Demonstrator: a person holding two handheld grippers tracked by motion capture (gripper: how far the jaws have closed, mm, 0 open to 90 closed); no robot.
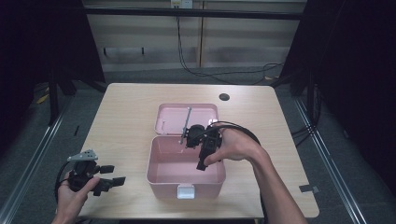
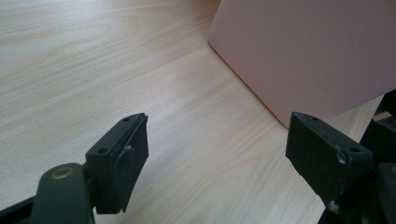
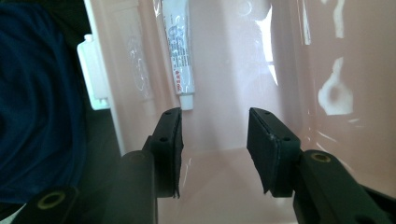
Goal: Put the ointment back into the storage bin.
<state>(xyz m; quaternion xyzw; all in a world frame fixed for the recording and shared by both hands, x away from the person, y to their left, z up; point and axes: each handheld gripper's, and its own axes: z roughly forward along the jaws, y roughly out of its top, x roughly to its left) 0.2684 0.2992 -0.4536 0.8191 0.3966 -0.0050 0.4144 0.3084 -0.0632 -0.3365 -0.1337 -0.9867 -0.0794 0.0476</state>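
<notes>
- High view: a pink box stands open in the middle of the wooden table, its lid thrown back flat behind it and a white latch on the front wall facing the person. The right gripper hangs over the box's right half, pointing down into it, with the right hand wrapped round its body and a black cable looping off behind. The left gripper sits low near the table's front left corner, well apart from the box, held in the left hand; its jaws point toward the box and stand apart with nothing between them (the grey three-cornered plate on top shows clearly).
- Left gripper view: the left gripper looks along bare wood grain, its two black jaws wide apart and empty. One rounded pink corner of the box rises ahead, clear of the jaws.
- Right gripper view: the right gripper looks down inside the box, jaws parted about halfway with nothing between the pads. A white tube with printed lettering lies on the box floor against one wall, its cap end just beyond the tip of one jaw and not gripped.
</notes>
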